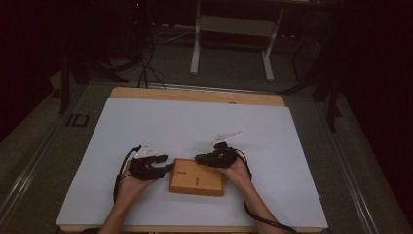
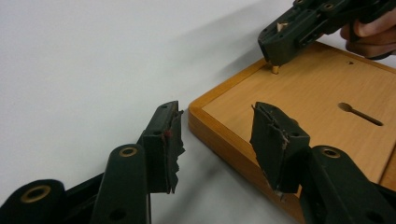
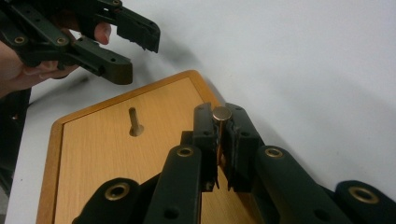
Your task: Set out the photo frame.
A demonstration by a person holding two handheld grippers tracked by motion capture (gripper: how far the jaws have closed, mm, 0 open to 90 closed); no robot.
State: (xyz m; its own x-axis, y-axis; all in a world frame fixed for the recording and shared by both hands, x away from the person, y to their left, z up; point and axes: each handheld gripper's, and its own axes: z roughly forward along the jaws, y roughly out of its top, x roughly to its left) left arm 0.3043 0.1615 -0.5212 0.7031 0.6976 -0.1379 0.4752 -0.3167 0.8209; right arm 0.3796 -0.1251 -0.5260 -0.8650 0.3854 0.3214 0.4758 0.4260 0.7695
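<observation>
A flat wooden board (image 1: 197, 178) with keyhole slots (image 2: 359, 113) lies on the white table cover near the front edge. My right gripper (image 3: 219, 126) is shut on a small brass pin (image 3: 222, 113), held upright. In the left gripper view the pin's tip (image 2: 275, 69) touches the board near its far corner, under the right gripper (image 2: 280, 46). My left gripper (image 2: 217, 140) is open and straddles the board's near left corner, one jaw over the table and one over the wood, neither pressing on it. In the high view, the left gripper (image 1: 168, 165) and the right gripper (image 1: 199, 158) sit at the board's two far corners.
The white cover (image 1: 195, 126) spreads over a wooden table (image 1: 195, 95). Beyond the table, a metal frame's legs (image 1: 195, 53) stand on the dark floor among cables. A person's hands hold both grippers at the front edge.
</observation>
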